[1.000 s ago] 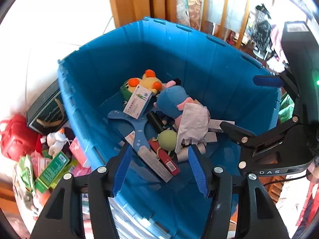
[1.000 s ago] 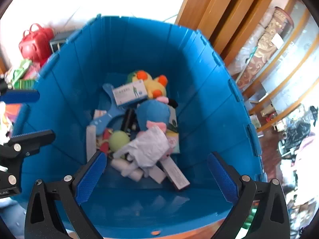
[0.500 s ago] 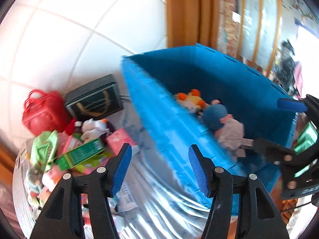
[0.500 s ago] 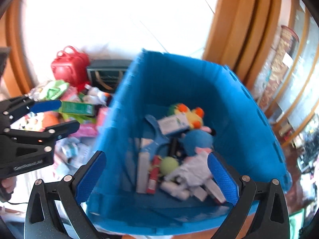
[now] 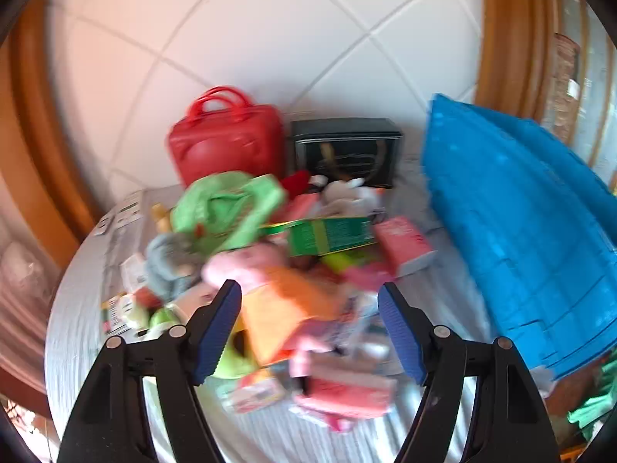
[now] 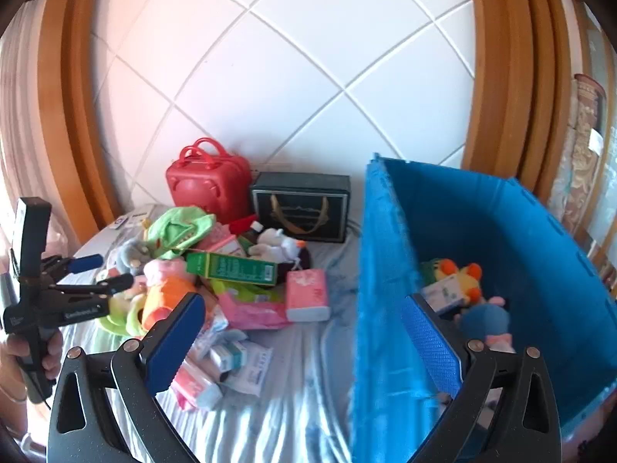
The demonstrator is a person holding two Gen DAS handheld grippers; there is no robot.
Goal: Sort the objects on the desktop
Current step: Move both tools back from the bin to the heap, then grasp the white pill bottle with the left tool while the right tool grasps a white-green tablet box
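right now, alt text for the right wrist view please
Open right tongs, holding nothing, point over a pale sheet-covered table between a heap of toys and boxes and a blue crate with soft toys inside. A red case and black box stand by the tiled wall; the left tongs reach in at left.

I can't read a single word: the print on the green box (image 6: pixel 231 269), the pink tissue pack (image 6: pixel 307 295) and my left claw (image 6: pixel 102 271) is too blurred.
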